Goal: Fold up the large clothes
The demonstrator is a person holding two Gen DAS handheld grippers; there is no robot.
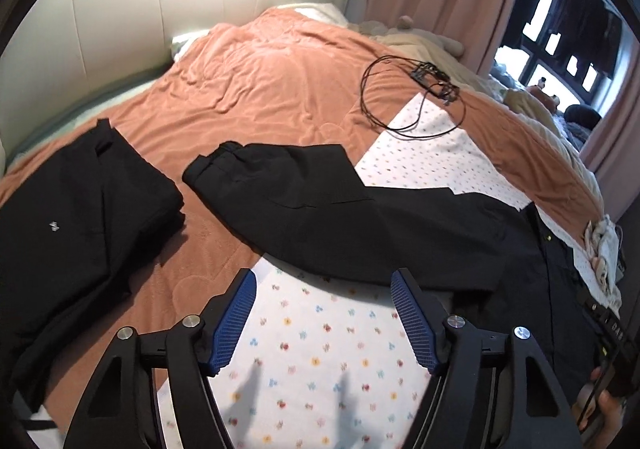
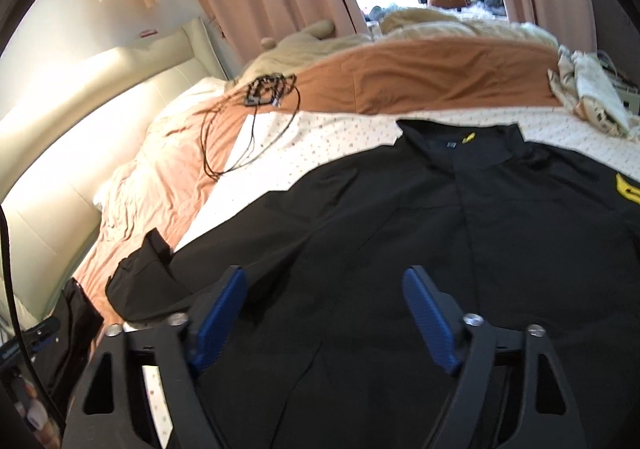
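The black jacket (image 2: 420, 249) lies flat across the bed (image 2: 420, 89), collar toward the far edge, one sleeve (image 1: 300, 185) stretched sideways, while both tools, left (image 1: 324, 281) and right (image 2: 324, 281), hover part-open, holding nothing.

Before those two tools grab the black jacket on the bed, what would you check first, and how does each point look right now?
1. Black jacket lies spread flat: ok.
2. Sleeve stretched out sideways, not tucked under: ok.
3. Left tool open, nothing between its pads: ok.
4. Right tool open over the jacket body: ok.
5. Black cable lies clear of the jacket: ok.
6. Folded black garment apart from the sleeve: ok.
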